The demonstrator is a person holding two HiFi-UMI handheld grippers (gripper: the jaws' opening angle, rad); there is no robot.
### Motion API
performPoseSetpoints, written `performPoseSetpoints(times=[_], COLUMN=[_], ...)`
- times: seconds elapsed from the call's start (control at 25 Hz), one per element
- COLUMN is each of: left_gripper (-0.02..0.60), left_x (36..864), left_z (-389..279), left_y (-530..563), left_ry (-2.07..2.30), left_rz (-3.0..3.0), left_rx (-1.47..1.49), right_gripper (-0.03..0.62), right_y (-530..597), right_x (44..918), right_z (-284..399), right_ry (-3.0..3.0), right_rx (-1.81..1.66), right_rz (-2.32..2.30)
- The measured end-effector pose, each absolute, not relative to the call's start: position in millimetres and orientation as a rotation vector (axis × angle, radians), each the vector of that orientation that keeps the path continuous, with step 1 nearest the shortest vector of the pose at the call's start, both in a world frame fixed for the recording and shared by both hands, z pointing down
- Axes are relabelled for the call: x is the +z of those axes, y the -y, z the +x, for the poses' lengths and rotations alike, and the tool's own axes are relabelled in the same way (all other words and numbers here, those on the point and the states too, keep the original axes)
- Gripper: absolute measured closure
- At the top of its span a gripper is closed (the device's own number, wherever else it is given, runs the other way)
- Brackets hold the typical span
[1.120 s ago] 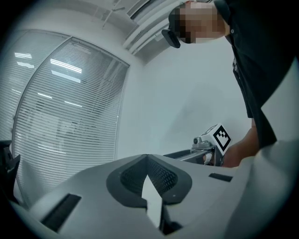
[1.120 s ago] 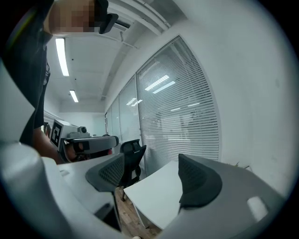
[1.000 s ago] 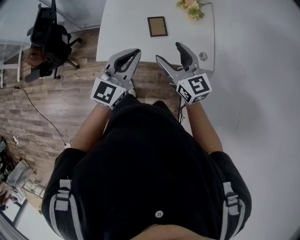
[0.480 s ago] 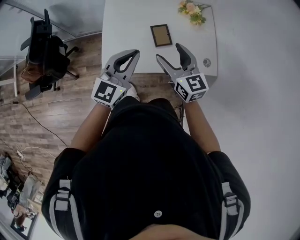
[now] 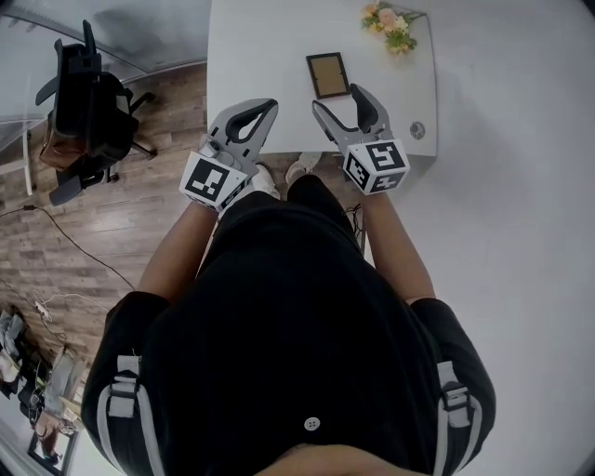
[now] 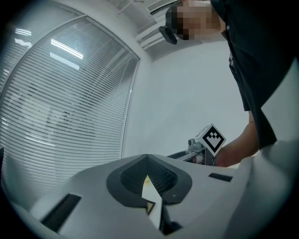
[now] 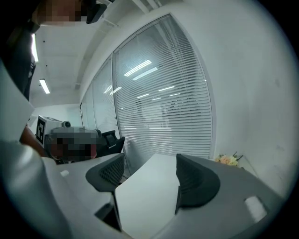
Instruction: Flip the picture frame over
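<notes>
The picture frame [image 5: 328,75], small with a dark border and a brown panel, lies flat on the white table [image 5: 260,46] in the head view. My right gripper [image 5: 340,102] is open just short of the frame's near edge, its fingers spread and empty. In the right gripper view the open right gripper [image 7: 150,179] looks along the table [image 7: 154,196]; the frame does not show there. My left gripper [image 5: 268,104] hangs at the table's front edge, left of the frame, shut on nothing. The left gripper view has the left gripper [image 6: 147,162] tilted up toward a wall and blinds.
A bunch of flowers [image 5: 390,20] lies at the table's far right corner, also visible as flowers [image 7: 227,160]. A small round fitting [image 5: 417,130] sits at the near right corner. A black office chair [image 5: 88,88] stands on the wood floor at left. A white wall runs along the right.
The person has stepped closer to the table. The right gripper has come forward to just before the frame. The left gripper has kept its place at the table's edge.
</notes>
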State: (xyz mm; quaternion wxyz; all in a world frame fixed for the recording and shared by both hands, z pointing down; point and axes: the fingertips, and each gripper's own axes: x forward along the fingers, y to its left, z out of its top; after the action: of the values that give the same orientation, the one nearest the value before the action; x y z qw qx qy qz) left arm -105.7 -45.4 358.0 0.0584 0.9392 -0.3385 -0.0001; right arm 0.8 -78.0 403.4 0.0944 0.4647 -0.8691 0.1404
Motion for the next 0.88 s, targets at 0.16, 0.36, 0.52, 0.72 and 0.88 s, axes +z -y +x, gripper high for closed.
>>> performPoseSetpoints(times=[0.16, 0.36, 0.52, 0.72, 0.88], left_gripper=[0.577, 0.577, 0.577, 0.577, 0.577], left_x=[370, 377, 392, 421, 441], left_z=[-104, -98, -92, -80, -75], left_y=[69, 101, 124, 146, 159], left_ry=[1.057, 1.101, 1.107, 1.074, 1.063], left_rz=[2.833, 2.826, 2.822, 2.796, 2.78], left_rx=[0.024, 0.048, 0.048, 0.088, 0.116], right_gripper=[0.237, 0.249, 0.26, 0.278, 0.289], right_y=[106, 141, 162, 183, 192], right_x=[418, 443, 471, 514, 549], right_z=[0, 0, -1, 8, 13], right_ry=[2.553, 2.505, 2.456, 2.373, 2.291], right_rx=[0.422, 0.454, 0.477, 0.543, 0.586], right_rz=[1.37, 1.341, 1.306, 1.307, 1.306])
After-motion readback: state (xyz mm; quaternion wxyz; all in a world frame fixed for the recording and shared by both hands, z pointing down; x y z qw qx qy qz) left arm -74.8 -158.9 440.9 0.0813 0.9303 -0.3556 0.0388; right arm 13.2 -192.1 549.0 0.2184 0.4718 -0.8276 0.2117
